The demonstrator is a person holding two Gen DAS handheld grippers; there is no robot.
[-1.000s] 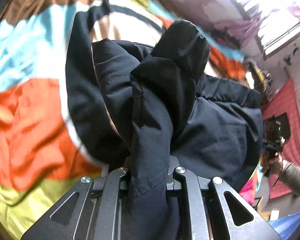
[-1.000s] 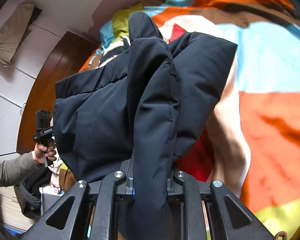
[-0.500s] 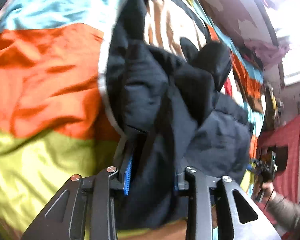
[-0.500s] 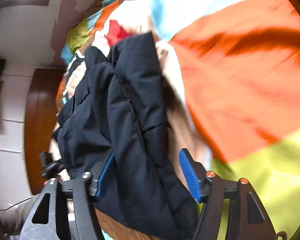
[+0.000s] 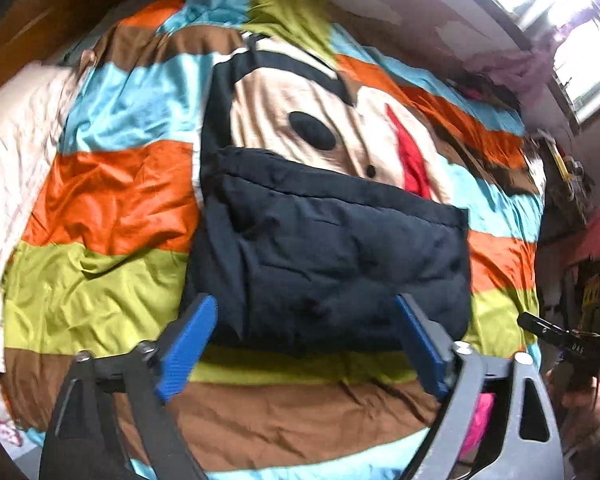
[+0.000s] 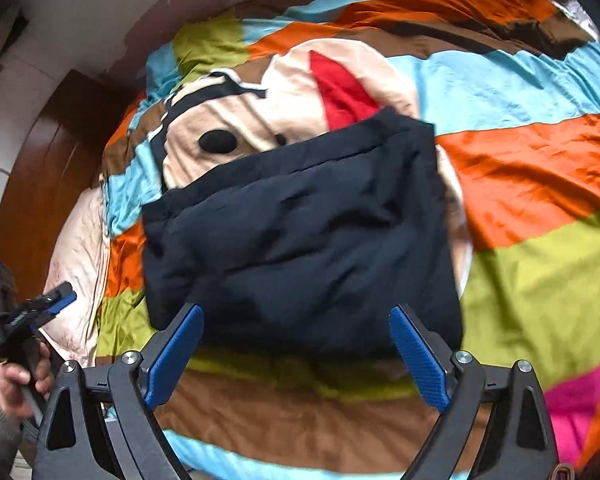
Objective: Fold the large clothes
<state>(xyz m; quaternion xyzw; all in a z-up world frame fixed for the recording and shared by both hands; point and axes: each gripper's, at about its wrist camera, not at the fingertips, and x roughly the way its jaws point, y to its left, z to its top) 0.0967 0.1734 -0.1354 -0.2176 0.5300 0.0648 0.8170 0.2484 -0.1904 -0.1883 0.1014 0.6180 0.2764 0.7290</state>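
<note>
Your L gripper [image 5: 306, 332] & R gripper [image 6: 296, 354] jaws are opening, nothing btwn; jacket [image 5: 332, 256] lies folded on quilt [image 5: 112, 196].

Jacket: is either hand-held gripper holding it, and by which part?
Neither. The jacket lies free on the bed; both grippers, left and right, are opening, empty.

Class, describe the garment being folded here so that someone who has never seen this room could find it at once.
Start at the bed, covered by a striped bedspread in orange, blue, green and brown with a big cartoon face. Just below that face lies the dark navy padded jacket, folded into a rough rectangle. It is the only dark, plain, puffy thing on that bright cover.
</note>
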